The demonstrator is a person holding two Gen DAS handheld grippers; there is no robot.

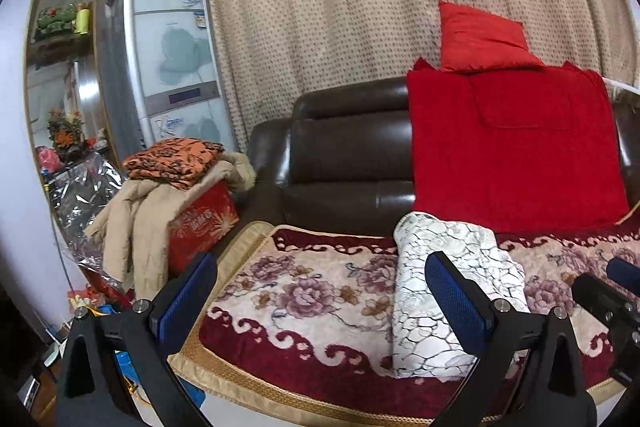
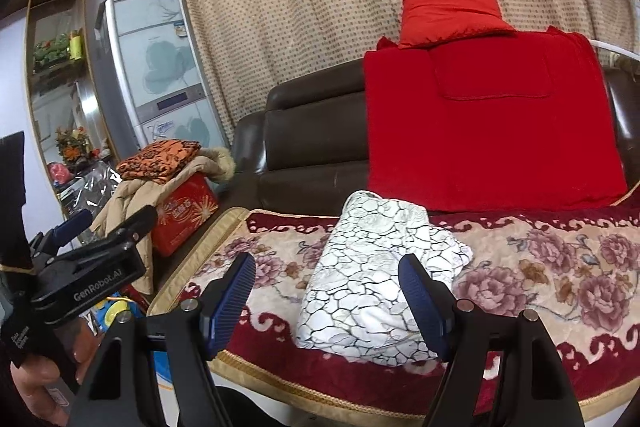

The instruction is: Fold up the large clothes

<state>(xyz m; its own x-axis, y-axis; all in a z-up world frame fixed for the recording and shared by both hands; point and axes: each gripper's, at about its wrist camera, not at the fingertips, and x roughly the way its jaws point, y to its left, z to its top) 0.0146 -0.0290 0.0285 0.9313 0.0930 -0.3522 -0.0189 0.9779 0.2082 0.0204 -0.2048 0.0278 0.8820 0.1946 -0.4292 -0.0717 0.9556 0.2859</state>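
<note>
Resting on the sofa: the folded white garment (image 1: pixel 448 291) with a black crackle-and-rose print lay on the floral seat cover (image 1: pixel 312 303), near its front edge.
Left hand-held gripper (image 1: pixel 320 303): released, jaws spread wide, nothing between them; it hung above the seat cover with the garment at its 3 o'clock, the right pad overlapping the bundle in view.
Right hand-held gripper (image 2: pixel 328 299): released too, jaws wide apart and holding nothing; the garment (image 2: pixel 376 279) sat at its 12 o'clock, framed between the two blue pads.
Sofa back: a red blanket (image 2: pixel 492 131) draped over the brown leather sofa (image 2: pixel 312 139), at 1 o'clock from the garment, with a red cushion (image 2: pixel 448 11) on top.
Beside the sofa: at 10 o'clock, a beige coat (image 1: pixel 136 223) and an orange patterned cloth (image 1: pixel 172 159) piled on a red box (image 1: pixel 200 223).
Background: dotted curtain (image 1: pixel 340 7); a tall air conditioner (image 1: pixel 172 63) stood at its left.
</note>
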